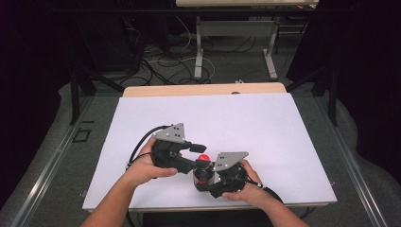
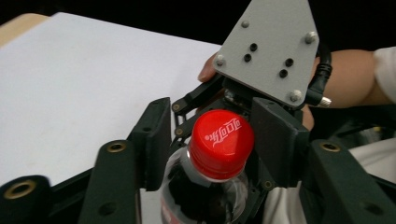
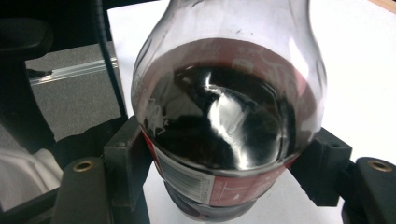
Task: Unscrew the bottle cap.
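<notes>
Cola bottle [image 1: 203,176] stands near the front edge of the white table [image 1: 265,127], clamped around its body by my right gripper [image 3: 224,182]. My left gripper [image 2: 210,154] straddles the red cap [image 2: 222,140], jaws narrow on either side; whether the pads touch it, I cannot tell.

A cola bottle [image 3: 224,116], dark liquid inside, sits clamped at its labelled waist between the black jaws of the right gripper [image 3: 224,172], above the white surface [image 3: 359,70].
</notes>
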The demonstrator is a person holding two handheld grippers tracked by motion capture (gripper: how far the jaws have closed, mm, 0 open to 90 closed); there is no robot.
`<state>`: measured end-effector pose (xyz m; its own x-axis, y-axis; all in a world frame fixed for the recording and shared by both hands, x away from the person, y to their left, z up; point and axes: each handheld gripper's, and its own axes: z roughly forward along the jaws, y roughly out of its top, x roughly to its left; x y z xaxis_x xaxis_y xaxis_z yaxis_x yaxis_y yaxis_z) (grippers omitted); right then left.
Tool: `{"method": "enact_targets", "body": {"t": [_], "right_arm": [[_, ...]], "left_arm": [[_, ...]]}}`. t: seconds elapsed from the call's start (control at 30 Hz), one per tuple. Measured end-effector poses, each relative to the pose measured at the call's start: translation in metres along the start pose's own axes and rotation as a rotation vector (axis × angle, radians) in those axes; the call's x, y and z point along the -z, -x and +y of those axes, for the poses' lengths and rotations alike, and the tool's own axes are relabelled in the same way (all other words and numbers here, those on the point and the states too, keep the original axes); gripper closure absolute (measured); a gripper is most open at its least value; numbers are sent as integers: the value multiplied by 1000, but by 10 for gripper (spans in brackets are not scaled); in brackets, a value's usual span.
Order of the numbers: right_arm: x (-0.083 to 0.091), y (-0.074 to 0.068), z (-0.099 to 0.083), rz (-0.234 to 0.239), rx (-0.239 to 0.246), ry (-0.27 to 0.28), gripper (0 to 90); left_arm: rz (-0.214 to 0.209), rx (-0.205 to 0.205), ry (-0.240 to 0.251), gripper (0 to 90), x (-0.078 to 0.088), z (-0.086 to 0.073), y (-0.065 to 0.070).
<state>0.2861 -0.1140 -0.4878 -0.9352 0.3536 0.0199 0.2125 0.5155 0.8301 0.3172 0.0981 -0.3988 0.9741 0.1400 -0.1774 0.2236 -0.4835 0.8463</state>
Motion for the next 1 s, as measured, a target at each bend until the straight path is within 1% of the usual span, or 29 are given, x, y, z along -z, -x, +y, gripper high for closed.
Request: {"method": "enact_targets", "body": {"t": [0.03,0.07,0.1,0.13,0.17,0.27,0.3,0.33,0.37,0.4,0.43,0.47,0.5,0.53,0.57,0.6,0.63,0.67,0.7,0.77,0.8,0.83,0.87,0.9,0.93,0.97,1.0], "right_arm": [[0,0,0,8,2,-9,290],[-1,0,0,6,14,-7,289],[0,0,0,6,4,-10,290],[-1,0,0,6,3,-5,290],[0,0,0,6,4,-13,290],[-1,-1,0,-1,-1,-9,290],[-1,-1,0,-1,2,-10,290],[-1,0,0,-1,-8,-12,290],[-1,0,0,-10,-10,-6,290],[0,1,0,-21,-14,-7,290],[0,2,0,-27,-20,-10,290],[0,4,0,-38,-14,-2,290],[1,4,0,-46,-44,-10,290],[1,4,0,-71,-46,-7,290],[1,4,0,-88,-52,-3,290],[1,5,-1,-91,-55,-8,290],[1,6,0,-101,-66,-5,290],[1,6,0,-119,-69,-2,290],[2,5,0,-123,-79,-17,290],[1,6,0,-144,-88,-12,290],[1,6,0,-143,-94,-18,290],[0,6,-1,-152,-91,-15,290],[0,6,-2,-155,-104,-12,290],[0,7,-2,-151,-102,-13,290],[0,7,-2,-150,-104,-17,290],[1,8,-2,-146,-98,-23,290],[1,9,-2,-148,-101,-12,289]], "left_arm": [[-14,8,2,549,0,-1,-1],[-20,9,0,566,0,-1,-1],[-20,6,0,593,0,-1,0],[-13,1,-5,600,0,0,1],[-5,-1,-10,602,0,0,1],[25,-8,-17,606,-1,1,5],[43,-9,-18,607,-1,2,7],[65,-5,-16,608,-2,2,9],[87,7,-13,609,-3,3,11],[120,15,-10,609,-4,4,13],[157,26,-7,610,-6,5,16],[201,40,0,610,-8,5,20],[242,46,3,611,-10,6,23],[277,53,8,611,-13,7,27],[321,68,14,611,-16,8,31],[350,92,20,611,-18,8,34],[391,99,34,612,-22,9,37],[428,116,39,612,-24,9,40],[450,144,41,612,-25,9,42],[505,186,66,611,-29,9,46],[516,202,64,612,-30,9,46],[513,199,55,611,-31,10,46],[512,178,55,609,-32,10,46],[516,188,62,608,-33,9,45],[508,195,71,606,-32,9,44],[500,189,74,595,-31,9,43],[488,184,79,560,-29,9,41]]}}
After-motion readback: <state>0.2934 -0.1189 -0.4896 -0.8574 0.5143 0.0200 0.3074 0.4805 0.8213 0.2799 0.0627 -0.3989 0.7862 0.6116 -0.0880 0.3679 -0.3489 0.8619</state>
